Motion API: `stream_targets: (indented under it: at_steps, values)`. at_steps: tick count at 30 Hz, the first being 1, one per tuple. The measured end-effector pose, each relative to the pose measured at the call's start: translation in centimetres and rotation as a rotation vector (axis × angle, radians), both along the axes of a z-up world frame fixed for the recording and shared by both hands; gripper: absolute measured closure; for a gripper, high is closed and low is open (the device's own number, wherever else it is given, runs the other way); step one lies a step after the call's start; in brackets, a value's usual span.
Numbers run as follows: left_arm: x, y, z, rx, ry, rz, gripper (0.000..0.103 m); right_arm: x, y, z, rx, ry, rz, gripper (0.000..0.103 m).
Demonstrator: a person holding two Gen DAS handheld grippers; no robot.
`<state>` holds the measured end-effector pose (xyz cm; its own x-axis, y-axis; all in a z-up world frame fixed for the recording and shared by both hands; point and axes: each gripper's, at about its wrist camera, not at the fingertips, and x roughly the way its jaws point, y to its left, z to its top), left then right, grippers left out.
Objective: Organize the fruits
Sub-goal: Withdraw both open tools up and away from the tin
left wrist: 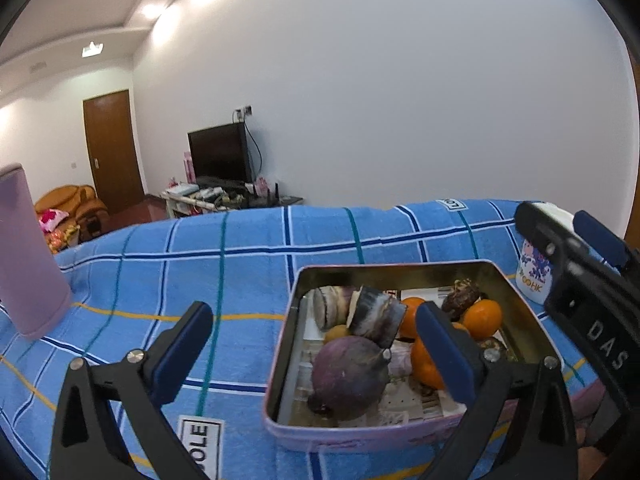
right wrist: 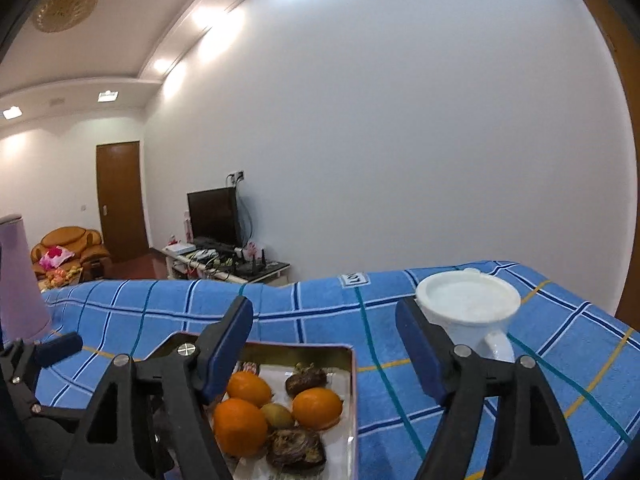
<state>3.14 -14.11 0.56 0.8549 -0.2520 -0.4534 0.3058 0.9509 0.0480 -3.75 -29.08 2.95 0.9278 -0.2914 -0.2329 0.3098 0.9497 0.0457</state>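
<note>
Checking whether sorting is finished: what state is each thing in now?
Left gripper: open, empty.
Right gripper: open, empty.
Rectangular pink metal tin: lidless, holding fruit.
Round orange citrus fruits: inside tin.
White ceramic mug: upright on blue checked cloth.

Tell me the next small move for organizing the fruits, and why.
Probably draw both claws back from the tin and check the table for leftover fruit. The left claw and right claw both stand open and empty, the oranges and purple fruit already lie in the tin, and no loose fruit shows on the blue cloth.
</note>
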Motion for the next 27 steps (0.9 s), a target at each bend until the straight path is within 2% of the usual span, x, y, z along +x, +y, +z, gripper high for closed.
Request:
stream_targets:
  at_steps: [11,19,27]
  values:
    - [-2.7,1.3,0.5,0.01,-0.046,0.009,0.0,-2.1,1.1,-0.2,0.009,0.0,-0.001,0.028]
    - [-4.2,2.5,0.7,0.0,-0.053,0.017,0.0,-4.2,2.4,-0.2,-0.02,-0.006,0.0,0.028]
    - [-4.9,3.8,0.7,-0.02,-0.05,0.03,0.0,-6.1,2.6,-0.4,0.012,-0.011,-0.004,0.028]
